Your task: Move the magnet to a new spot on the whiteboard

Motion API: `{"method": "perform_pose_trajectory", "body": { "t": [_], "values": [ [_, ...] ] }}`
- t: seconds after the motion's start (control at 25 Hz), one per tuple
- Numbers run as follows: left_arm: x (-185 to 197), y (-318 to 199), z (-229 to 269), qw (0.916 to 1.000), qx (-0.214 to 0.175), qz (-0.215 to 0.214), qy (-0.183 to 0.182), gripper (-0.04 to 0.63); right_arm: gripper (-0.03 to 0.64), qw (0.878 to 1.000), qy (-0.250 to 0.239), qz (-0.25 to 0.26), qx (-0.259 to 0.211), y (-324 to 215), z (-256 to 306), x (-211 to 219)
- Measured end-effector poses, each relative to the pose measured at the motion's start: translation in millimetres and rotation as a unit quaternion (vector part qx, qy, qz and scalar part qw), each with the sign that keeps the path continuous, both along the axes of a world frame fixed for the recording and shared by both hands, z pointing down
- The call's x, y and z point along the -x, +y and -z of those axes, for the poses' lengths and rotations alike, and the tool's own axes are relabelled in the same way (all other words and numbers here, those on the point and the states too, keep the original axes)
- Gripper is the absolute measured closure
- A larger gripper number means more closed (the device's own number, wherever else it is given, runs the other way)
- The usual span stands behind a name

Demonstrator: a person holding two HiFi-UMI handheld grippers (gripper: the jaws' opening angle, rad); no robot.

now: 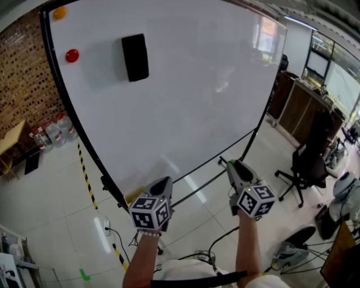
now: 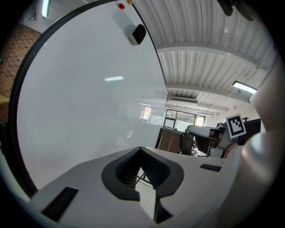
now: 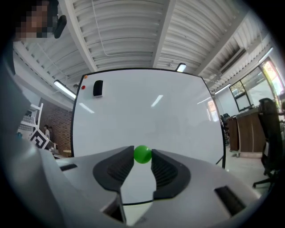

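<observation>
A large whiteboard (image 1: pixel 185 95) stands in front of me. High at its left are a red magnet (image 1: pixel 72 55), an orange magnet (image 1: pixel 59 12) and a black eraser (image 1: pixel 135 57). In the right gripper view a round green magnet (image 3: pixel 142 154) sits pinched between the tips of my right gripper (image 3: pixel 142 156), away from the board. In the head view the right gripper (image 1: pixel 229 164) hovers below the board's lower edge. My left gripper (image 1: pixel 167 181) is beside it, its jaws (image 2: pixel 141 151) closed tip to tip on nothing. The green magnet is hidden in the head view.
The whiteboard's black frame and stand legs (image 1: pixel 112 191) run down to the tiled floor. A black office chair (image 1: pixel 306 166) and wooden counter (image 1: pixel 304 101) are at the right. Water bottles (image 1: pixel 59 130) stand by the brick wall at the left. Cables (image 1: pixel 216 247) lie on the floor.
</observation>
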State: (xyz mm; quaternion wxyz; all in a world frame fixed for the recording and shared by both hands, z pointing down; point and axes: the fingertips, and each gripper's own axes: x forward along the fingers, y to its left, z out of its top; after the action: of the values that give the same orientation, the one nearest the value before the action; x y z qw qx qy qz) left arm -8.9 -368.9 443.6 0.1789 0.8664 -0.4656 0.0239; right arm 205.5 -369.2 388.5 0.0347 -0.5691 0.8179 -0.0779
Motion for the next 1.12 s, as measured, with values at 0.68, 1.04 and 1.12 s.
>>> {"method": "perform_pose_trajectory", "body": {
  "t": [0.68,1.04,1.12],
  "values": [
    [25,-9,5,0.9990,-0.001,0.044,0.000,0.603,0.488,0.986,0.089,0.088,-0.111,-98,133,77],
    [43,-10,6,0.9978,-0.002,0.066,-0.001,0.603,0.486,0.977,0.128,0.110,-0.130,-132,161,117],
    [46,-10,8,0.9976,-0.003,0.069,0.000,0.603,0.486,0.976,0.134,0.112,-0.130,-137,165,123]
  ]
}}
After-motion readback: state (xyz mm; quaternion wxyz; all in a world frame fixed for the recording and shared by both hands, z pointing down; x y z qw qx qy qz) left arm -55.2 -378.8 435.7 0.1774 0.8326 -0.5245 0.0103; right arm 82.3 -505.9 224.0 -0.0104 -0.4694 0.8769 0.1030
